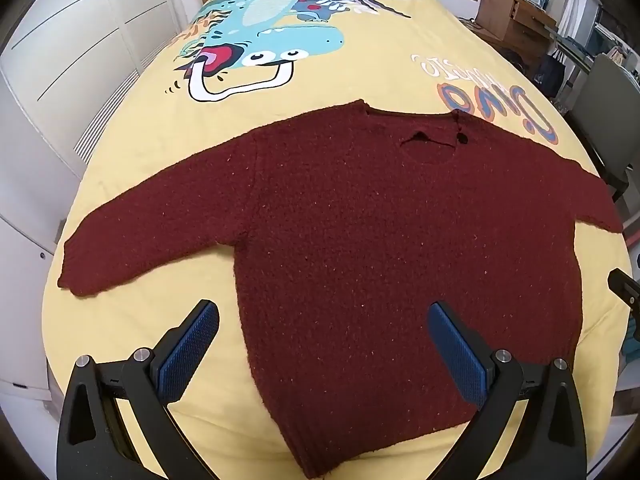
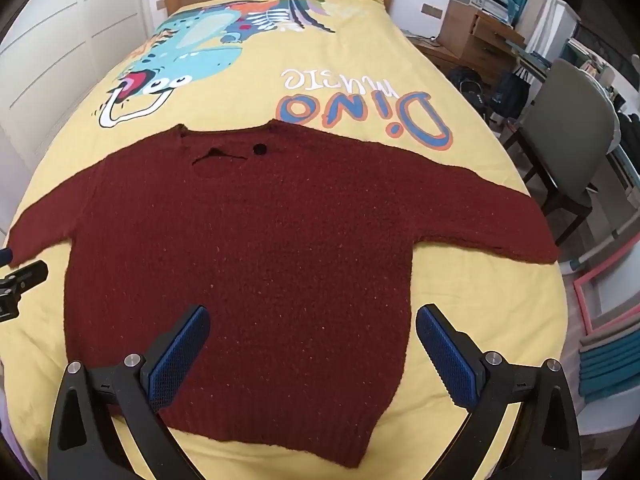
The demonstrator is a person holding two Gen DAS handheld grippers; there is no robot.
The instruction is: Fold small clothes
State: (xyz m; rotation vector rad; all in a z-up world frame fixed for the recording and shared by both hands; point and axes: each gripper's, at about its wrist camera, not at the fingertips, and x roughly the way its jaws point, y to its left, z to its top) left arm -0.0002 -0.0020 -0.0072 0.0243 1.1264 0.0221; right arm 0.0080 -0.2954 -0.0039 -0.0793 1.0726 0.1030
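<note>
A small dark red knitted sweater (image 1: 360, 232) lies flat on the yellow bedspread (image 1: 160, 160), neck away from me, both sleeves spread out to the sides. It also shows in the right wrist view (image 2: 248, 248). My left gripper (image 1: 322, 316) is open and empty, hovering above the sweater's lower left hem. My right gripper (image 2: 312, 320) is open and empty above the lower right hem. The right gripper's edge shows at the far right of the left wrist view (image 1: 624, 292). The left gripper's edge shows at the far left of the right wrist view (image 2: 20, 284).
The bedspread (image 2: 360, 60) has a dinosaur print (image 1: 264, 40) and "Dino music" lettering (image 2: 360, 112). White wardrobe doors (image 1: 60, 60) stand left of the bed. A grey chair (image 2: 568, 132), a wooden desk (image 2: 476, 36) and bags stand to the right.
</note>
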